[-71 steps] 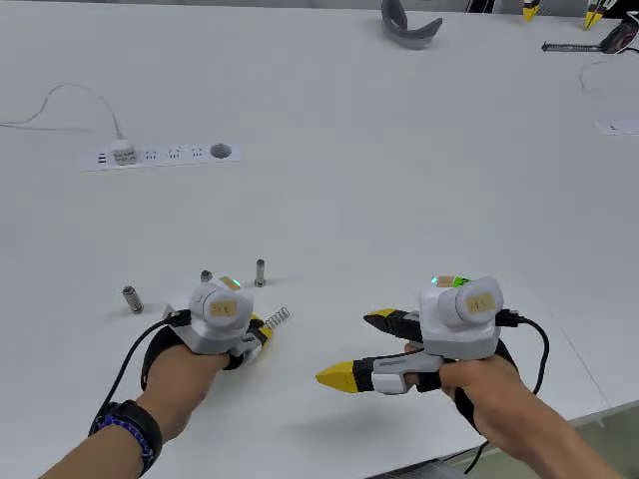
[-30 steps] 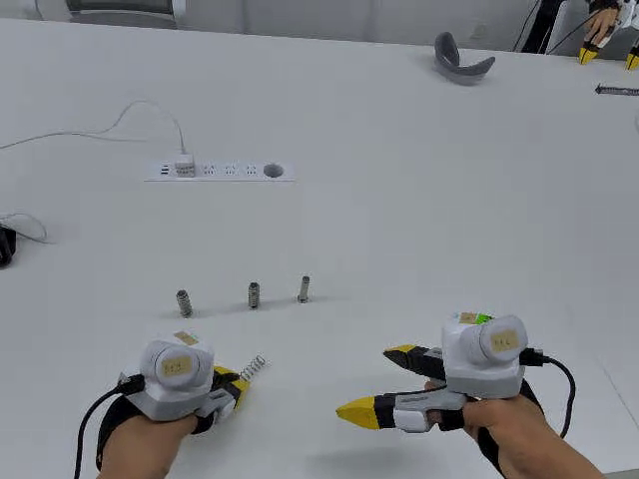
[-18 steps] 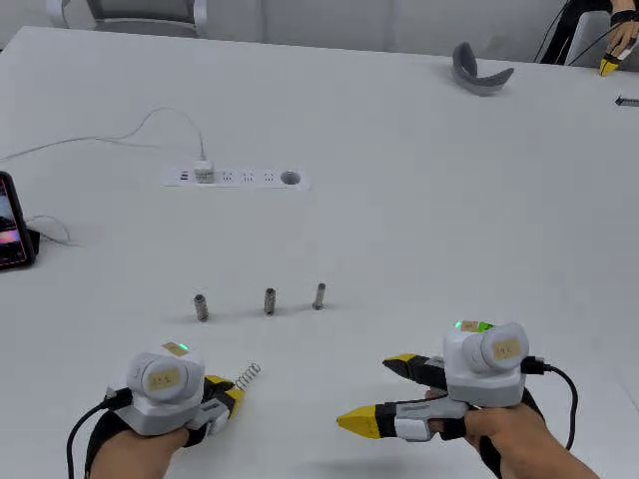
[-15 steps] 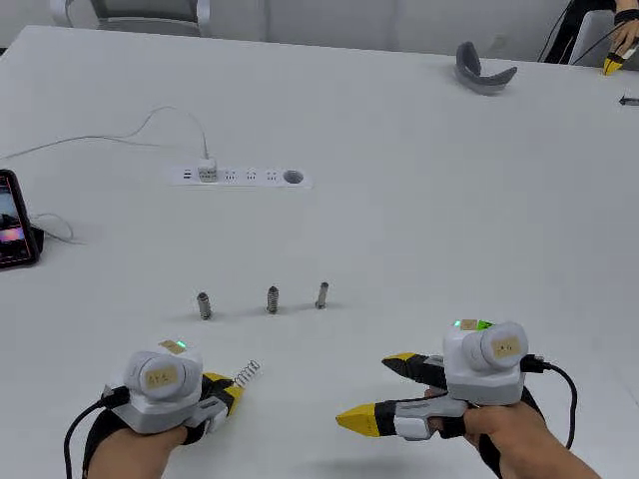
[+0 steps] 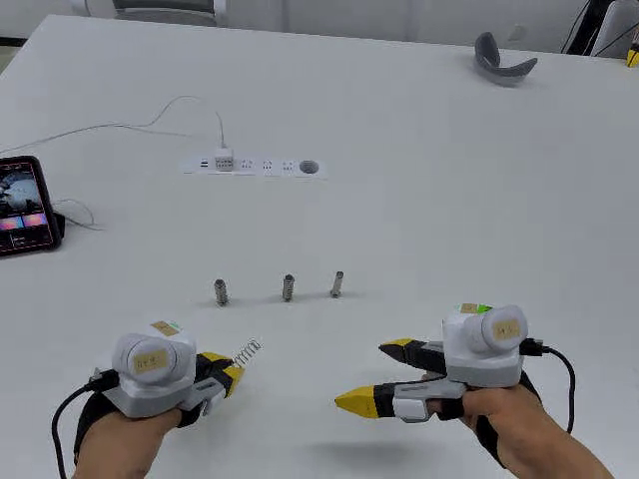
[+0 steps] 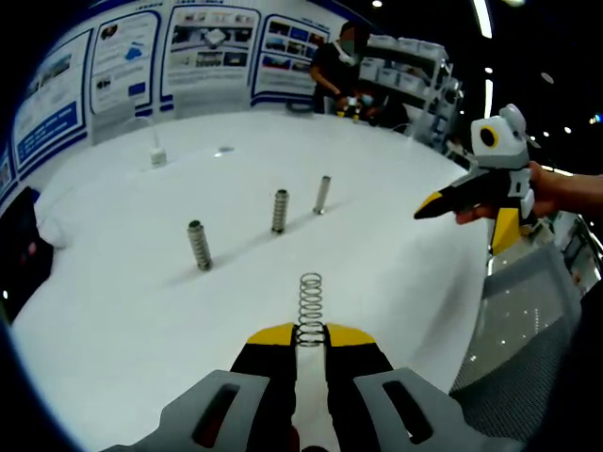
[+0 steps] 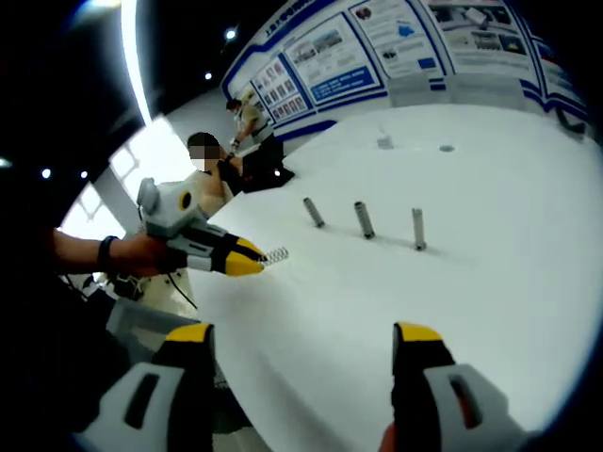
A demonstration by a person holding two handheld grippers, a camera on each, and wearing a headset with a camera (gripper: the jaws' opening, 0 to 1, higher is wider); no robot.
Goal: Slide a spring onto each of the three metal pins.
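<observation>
White table, work near its front edge. Right gripper: wide open, empty, parked off to the side. Left gripper: clamped on the near end of the last spring, well short of the pin row. Probably sprung already: left pin, middle pin. Bare: right pin. Tip the spring upright, centre its free end over the bare pin tip, lower straight, release only once seated

Posters seemingly too blurred to read
</observation>
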